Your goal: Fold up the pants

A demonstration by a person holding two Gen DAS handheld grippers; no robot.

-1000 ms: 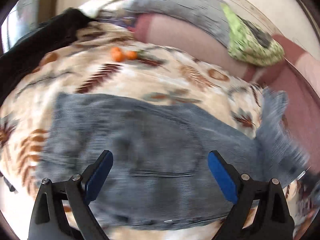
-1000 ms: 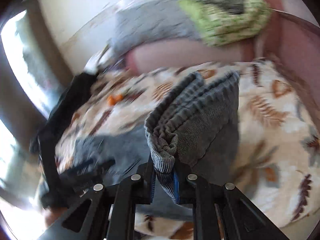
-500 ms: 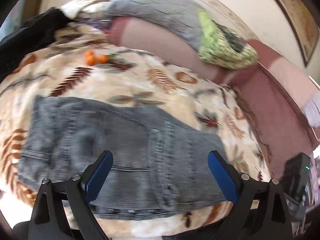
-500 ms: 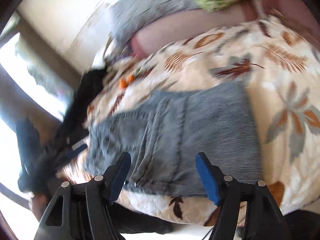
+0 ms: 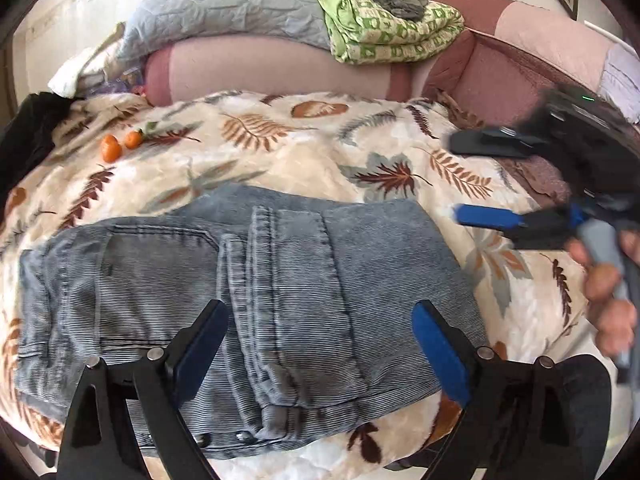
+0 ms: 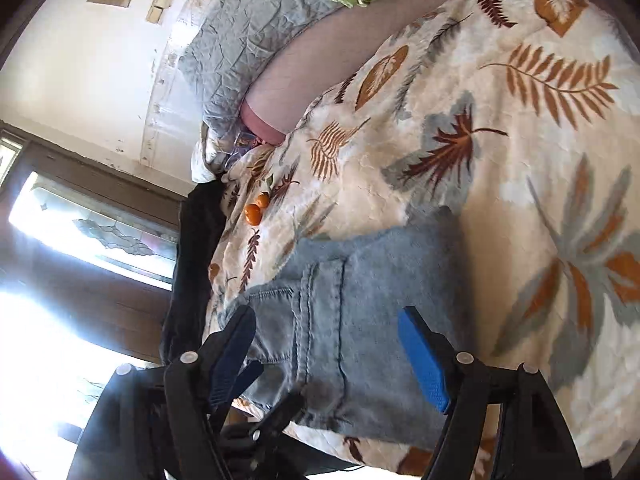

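Two tools released: left tool (image 5: 316, 348), right tool (image 6: 328, 356) | pants (image 5: 240, 300) folded on leaf-print blanket (image 5: 320, 140) | window (image 6: 80, 240) beside bed

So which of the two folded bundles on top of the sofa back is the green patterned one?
The right-hand bundle, the green patterned blanket; the grey quilt beside it is plain.

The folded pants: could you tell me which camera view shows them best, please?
The left wrist view: the pants lie sharp and nearly whole, pocket and seams visible. The right wrist view shows them tilted, smaller, partly hidden behind gripper parts.
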